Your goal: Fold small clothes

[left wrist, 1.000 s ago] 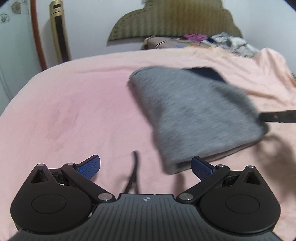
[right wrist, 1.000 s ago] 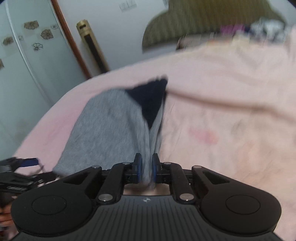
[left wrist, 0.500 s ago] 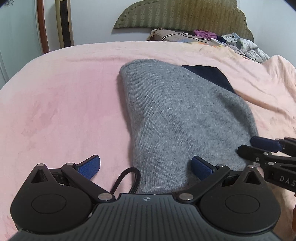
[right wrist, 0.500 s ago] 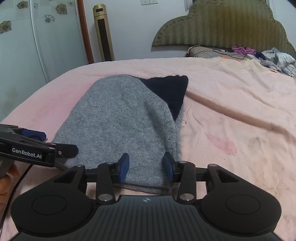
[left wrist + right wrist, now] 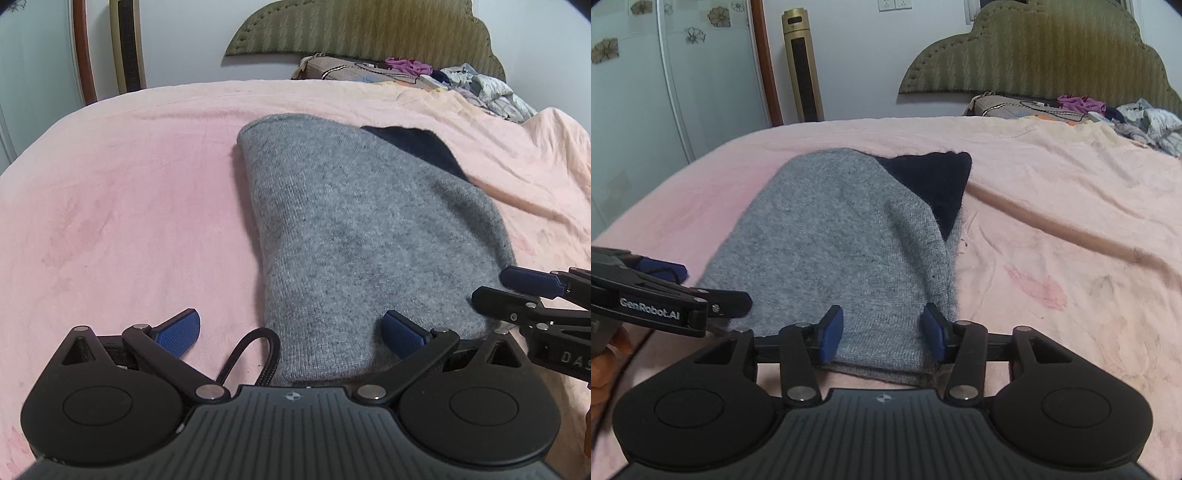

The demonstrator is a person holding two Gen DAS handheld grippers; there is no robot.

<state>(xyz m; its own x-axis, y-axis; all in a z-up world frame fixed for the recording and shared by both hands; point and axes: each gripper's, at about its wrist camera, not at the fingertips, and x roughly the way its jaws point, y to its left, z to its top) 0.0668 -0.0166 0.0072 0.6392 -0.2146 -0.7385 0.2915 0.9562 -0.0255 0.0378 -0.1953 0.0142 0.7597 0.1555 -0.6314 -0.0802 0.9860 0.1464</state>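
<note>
My right gripper [image 5: 882,334] is opening over the folded grey knit [image 5: 831,251], gripping nothing; left gripper [image 5: 290,330] wide open, empty. My base hides its near hem.

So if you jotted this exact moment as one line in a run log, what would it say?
garment: grey knit folded flat on pink bedspread | left gripper: open, empty | right gripper: opening, knit's near edge between its pads
</note>
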